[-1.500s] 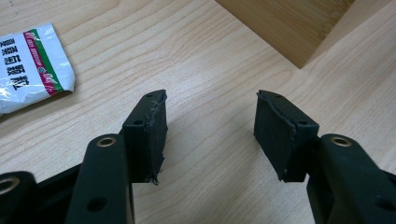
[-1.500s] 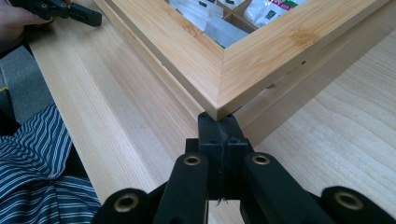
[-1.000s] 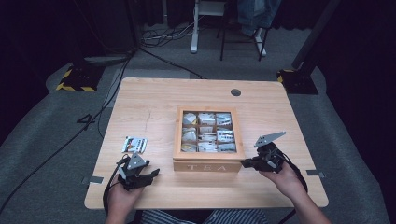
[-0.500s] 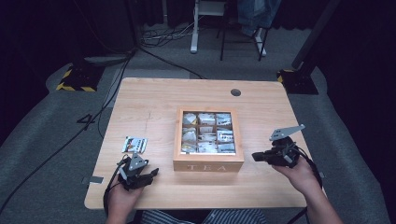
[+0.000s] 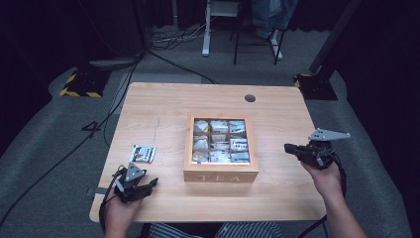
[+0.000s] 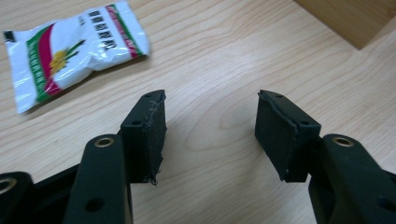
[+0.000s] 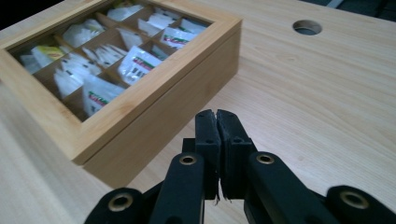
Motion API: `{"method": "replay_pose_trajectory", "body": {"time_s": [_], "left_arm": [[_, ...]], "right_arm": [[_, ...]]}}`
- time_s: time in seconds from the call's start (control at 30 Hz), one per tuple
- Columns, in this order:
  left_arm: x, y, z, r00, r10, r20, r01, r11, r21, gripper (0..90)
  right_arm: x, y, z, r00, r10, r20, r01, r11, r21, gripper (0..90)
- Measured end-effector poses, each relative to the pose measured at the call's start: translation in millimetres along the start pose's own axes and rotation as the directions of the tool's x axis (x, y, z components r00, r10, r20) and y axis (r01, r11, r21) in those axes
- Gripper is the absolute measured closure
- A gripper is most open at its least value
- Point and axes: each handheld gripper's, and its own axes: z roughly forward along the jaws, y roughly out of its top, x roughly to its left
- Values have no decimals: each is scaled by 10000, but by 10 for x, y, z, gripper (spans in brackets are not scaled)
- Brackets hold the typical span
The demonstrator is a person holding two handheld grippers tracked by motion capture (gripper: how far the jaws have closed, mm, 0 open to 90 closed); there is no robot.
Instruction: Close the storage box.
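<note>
With its jaws wide and empty, the left gripper point(image 6: 210, 123) looks ready to fetch the white red-and-green plastic tea sachet point(image 6: 70, 51) lying ahead-left of them, which calls for advancing and closing, while the right gripper point(image 7: 217, 122), jaws pressed together, idles beside the glass-lidded wooden tea box point(image 7: 154, 112).

Place: a recording studio or lab set up for capture work.
Walls: black curtains hung all round the dark room.
Floor: grey carpet, with black cables point(image 5: 148, 47) trailing across it.
Stands: bases marked with yellow-black hazard tape point(image 5: 79, 84).
Surface point(image 5: 163, 104): a light wooden desk with a cable hole point(image 5: 250, 98), standing alone in the middle.
</note>
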Motion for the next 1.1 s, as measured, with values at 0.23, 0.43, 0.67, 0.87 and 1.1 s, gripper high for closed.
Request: {"method": "replay_pose_trajectory", "body": {"time_s": [0.23,0.43,0.67,0.87,1.1], "left_arm": [[94,-28,-27,10000,-47,-56,47,10000,10,388],[119,-14,-15,10000,-33,-51,33,10000,54,374],[141,-4,0,9998,-85,174,84,10000,20,345],[134,2,5,9999,61,115,-62,9999,92,334],[128,15,18,10000,33,-14,-33,10000,83,330]], "right_arm": [[-179,-146,62,9969,280,734,-277,9996,-43,870],[-333,-289,121,9920,633,1096,-639,9980,24,871],[-521,-492,153,9847,885,1502,-855,9960,-262,870],[-589,-618,225,9831,737,1673,-707,9972,-239,840],[-643,-770,307,9863,371,1608,-366,9993,-62,834]]}}
